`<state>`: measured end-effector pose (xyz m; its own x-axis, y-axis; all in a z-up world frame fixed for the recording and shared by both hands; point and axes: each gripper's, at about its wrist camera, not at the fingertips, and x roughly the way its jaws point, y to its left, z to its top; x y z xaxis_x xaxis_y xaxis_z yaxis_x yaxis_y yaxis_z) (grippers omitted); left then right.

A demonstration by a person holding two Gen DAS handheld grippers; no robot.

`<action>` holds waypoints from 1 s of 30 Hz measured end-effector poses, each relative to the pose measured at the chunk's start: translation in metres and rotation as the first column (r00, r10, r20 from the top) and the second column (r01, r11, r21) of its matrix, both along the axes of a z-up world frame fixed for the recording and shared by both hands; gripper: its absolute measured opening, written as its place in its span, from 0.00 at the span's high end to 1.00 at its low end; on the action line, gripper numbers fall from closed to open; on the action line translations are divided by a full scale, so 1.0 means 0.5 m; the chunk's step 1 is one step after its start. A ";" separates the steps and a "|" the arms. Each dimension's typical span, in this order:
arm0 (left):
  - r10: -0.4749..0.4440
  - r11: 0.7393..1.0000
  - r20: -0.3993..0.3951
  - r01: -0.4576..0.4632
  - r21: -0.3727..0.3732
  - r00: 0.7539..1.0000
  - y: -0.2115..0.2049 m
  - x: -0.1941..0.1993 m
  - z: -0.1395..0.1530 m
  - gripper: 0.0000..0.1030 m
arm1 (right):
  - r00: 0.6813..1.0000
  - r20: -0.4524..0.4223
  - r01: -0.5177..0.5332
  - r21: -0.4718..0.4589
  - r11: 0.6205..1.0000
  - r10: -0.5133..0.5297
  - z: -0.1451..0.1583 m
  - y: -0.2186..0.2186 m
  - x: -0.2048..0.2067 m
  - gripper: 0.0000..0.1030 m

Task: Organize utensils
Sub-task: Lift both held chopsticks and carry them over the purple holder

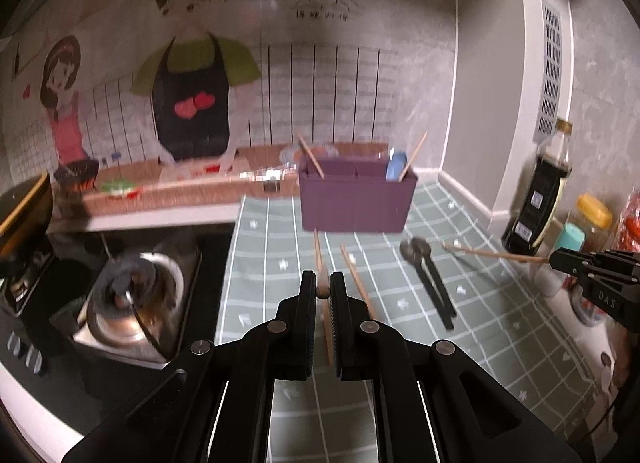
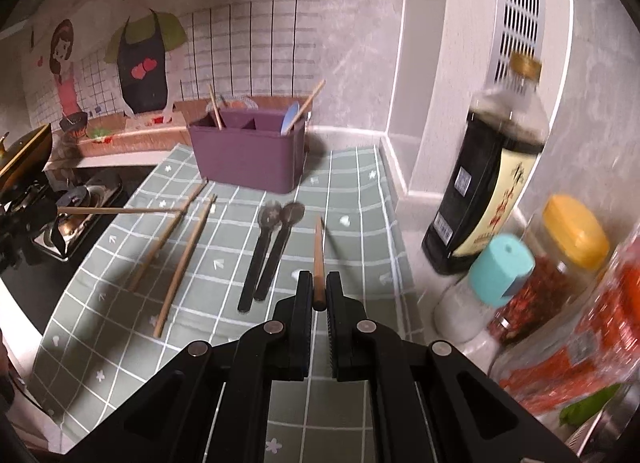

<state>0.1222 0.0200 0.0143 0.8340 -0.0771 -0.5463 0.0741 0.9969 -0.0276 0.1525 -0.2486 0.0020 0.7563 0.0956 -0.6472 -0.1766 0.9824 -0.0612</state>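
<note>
- my left gripper (image 1: 323, 290) tilts downward, pinching a chopstick (image 2: 120, 210) – purple organizer (image 1: 356, 199) ahead.
- my right gripper (image 2: 319, 292) tilts downward, clamped on another chopstick (image 2: 318, 259) – spoons (image 2: 268, 247) just left.

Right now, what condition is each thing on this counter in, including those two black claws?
left gripper: shut on a chopstick, lifted.
right gripper: shut on another chopstick, lifted.
two chopsticks: lying loose on the checked mat.
two black spoons: lying side by side on the mat.
purple organizer: upright, holding two chopsticks and a blue spoon.
sauce bottle: upright, capped.
</note>
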 end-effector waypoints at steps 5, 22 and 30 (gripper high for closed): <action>-0.009 1.000 0.029 0.010 -0.028 1.000 0.012 0.031 0.036 0.93 | 0.999 0.049 -0.003 -0.005 1.000 0.003 0.048 0.002 0.015 0.93; -0.049 0.987 0.000 0.048 -0.150 0.999 0.030 0.124 0.104 0.94 | 0.998 0.051 -0.025 0.031 0.999 0.023 0.149 0.000 0.112 0.94; -0.102 0.983 0.089 0.114 -0.143 0.991 0.023 0.141 0.251 0.94 | 0.991 0.109 -0.086 0.025 0.996 0.082 0.282 0.017 0.125 0.94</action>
<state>0.1927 0.0313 0.1399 0.8575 -0.2437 -0.4531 0.1890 0.9683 -0.1631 0.2151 -0.2402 0.1431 0.8101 0.1800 -0.5580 -0.2526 0.9660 -0.0551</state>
